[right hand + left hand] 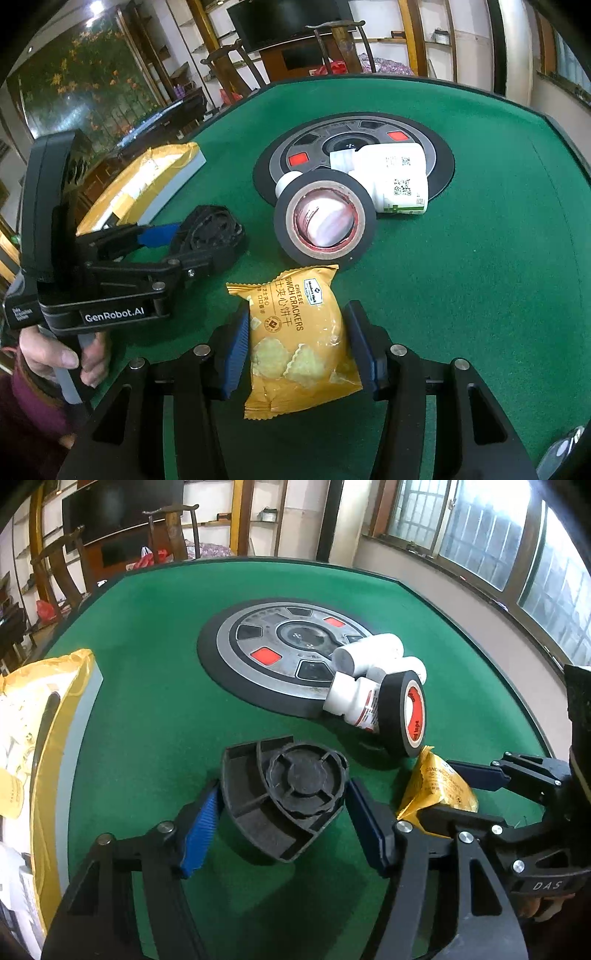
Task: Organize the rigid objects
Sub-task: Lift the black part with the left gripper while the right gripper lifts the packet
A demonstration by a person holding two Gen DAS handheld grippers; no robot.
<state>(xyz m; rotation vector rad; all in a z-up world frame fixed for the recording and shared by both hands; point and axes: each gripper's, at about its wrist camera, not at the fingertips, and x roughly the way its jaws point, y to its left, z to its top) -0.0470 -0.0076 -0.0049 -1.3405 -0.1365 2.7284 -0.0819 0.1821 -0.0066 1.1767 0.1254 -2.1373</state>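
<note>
Right now we have something between the fingers of each tool on the green felt table (155, 635). Our left gripper (282, 823) brackets the black ribbed plastic fan-shaped part (284, 794): the blue pads sit against its two flanks, so we judge it clamped, resting on or just above the felt toward the near edge. Our right gripper (295, 347) straddles the yellow foil packet of cheese sandwich crackers (299, 339); its pads (234, 354) touch or nearly touch the packet's sides, and we read that as a light hold, though we cannot be sure how firm.

The packet's long axis runs straight away from the right gripper, in line with its fingers, pointing at the black roll of electrical tape with a red core (325, 218), which stands on edge just beyond it. Behind the roll lie white plastic bottles (395, 177), tipped over on the round grey and black centre console (306, 151). A yellow-taped flat parcel (40, 716) lies at the left edge, nearest our left gripper. The black part is the left gripper's job; tape and bottles lie closer to the right.
</note>
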